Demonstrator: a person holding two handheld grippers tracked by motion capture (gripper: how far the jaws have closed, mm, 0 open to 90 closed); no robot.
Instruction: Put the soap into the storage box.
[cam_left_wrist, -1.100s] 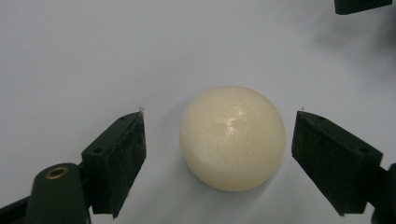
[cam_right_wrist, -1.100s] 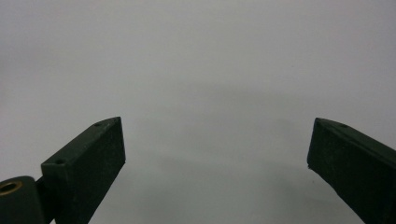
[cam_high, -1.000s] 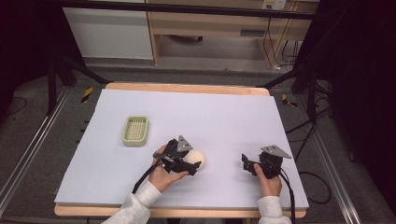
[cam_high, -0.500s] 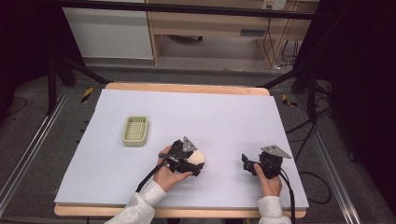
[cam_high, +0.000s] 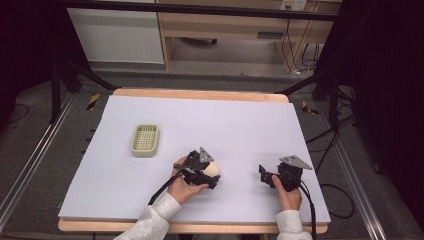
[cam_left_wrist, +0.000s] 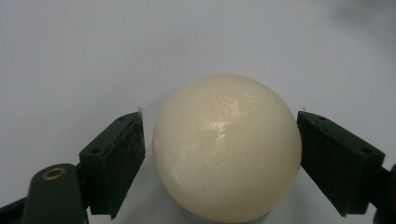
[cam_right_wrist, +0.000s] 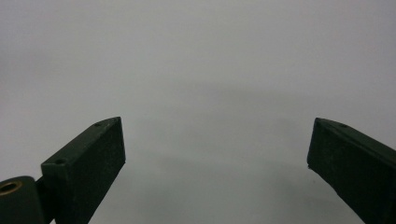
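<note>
A cream-white ball (cam_left_wrist: 226, 149) rests on the white table sheet (cam_high: 225, 125), near the front middle (cam_high: 215, 168). My left gripper (cam_left_wrist: 219, 116) is open with its jaws on either side of the ball. A small gap shows at the left pad (cam_left_wrist: 119, 158), while the right pad (cam_left_wrist: 334, 163) is at the ball's edge. In the high view the left gripper (cam_high: 212, 176) sits low on the table, held by a hand in a grey sleeve. My right gripper (cam_high: 263, 175) rests at the front right, and it stands open (cam_right_wrist: 218, 123) over bare sheet.
A pale green slotted tray (cam_high: 145, 139) lies on the left part of the sheet. The wooden table edge (cam_high: 200, 93) runs along the far side. Cables trail off the right side near a dark frame leg (cam_high: 330, 100).
My left gripper has slid to the right along the table, and its jaws now straddle the ball. The right gripper has stayed in place.
</note>
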